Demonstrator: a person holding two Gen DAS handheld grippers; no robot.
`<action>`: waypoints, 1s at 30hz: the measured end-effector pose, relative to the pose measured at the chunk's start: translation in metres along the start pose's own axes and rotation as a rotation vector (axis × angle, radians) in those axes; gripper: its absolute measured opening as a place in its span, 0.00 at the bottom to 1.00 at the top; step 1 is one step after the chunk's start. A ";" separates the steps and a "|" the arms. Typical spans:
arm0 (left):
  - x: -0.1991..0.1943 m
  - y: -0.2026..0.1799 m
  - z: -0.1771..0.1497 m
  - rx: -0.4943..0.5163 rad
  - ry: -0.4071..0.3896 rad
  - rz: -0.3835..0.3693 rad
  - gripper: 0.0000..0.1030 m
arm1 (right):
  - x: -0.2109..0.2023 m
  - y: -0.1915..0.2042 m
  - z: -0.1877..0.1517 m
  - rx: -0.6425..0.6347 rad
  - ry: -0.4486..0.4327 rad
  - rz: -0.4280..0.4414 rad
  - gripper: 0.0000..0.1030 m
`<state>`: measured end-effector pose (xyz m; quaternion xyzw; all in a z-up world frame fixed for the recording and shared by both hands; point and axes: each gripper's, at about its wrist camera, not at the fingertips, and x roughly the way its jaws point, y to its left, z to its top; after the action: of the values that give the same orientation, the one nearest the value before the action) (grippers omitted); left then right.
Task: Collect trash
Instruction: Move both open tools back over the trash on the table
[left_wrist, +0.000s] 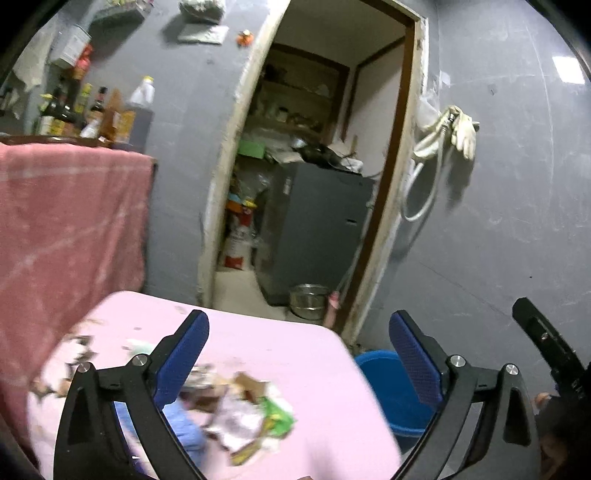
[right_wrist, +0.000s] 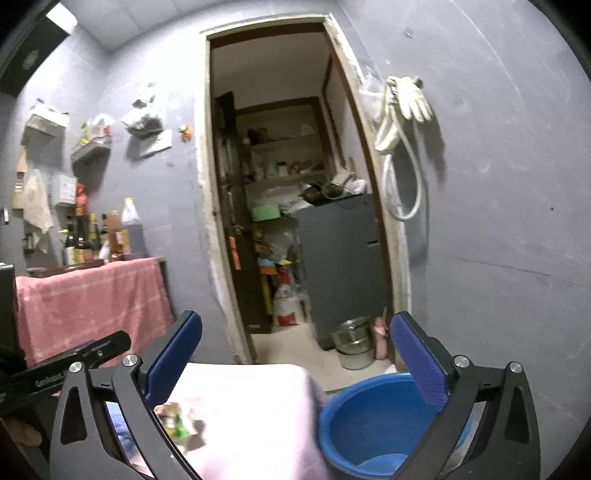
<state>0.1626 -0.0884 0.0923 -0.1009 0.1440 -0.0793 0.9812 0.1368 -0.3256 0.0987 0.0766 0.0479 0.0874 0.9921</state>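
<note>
Left wrist: my left gripper (left_wrist: 299, 354) stood wide and empty above the trash (left_wrist: 240, 413), all of it loose on the pink table (left_wrist: 295, 350). Right wrist: my right gripper (right_wrist: 295, 354) stood wide, empty; blue bucket (right_wrist: 369, 417) beside the table looked bare, so collecting seemed unstarted.

Scraps of trash on the pink desk, blue bucket beside it

The trash (left_wrist: 243, 413) is a loose heap of torn paper, brown cardboard bits and a green wrapper near the desk's (left_wrist: 314, 354) near edge, with smaller scraps toward its left edge; the round blue bucket (right_wrist: 373, 417) stands upright and open on the floor, just off the desk's right edge
</note>
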 end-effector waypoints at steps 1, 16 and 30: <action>-0.008 0.007 0.000 0.002 -0.009 0.014 0.93 | -0.002 0.008 0.000 -0.004 -0.003 0.013 1.00; -0.072 0.100 -0.030 -0.031 0.011 0.217 0.96 | 0.004 0.092 -0.038 -0.081 0.049 0.171 1.00; -0.048 0.132 -0.077 -0.073 0.263 0.246 0.96 | 0.040 0.121 -0.080 -0.172 0.240 0.237 1.00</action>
<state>0.1111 0.0351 0.0036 -0.1070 0.2853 0.0339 0.9518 0.1468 -0.1895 0.0366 -0.0143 0.1489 0.2161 0.9648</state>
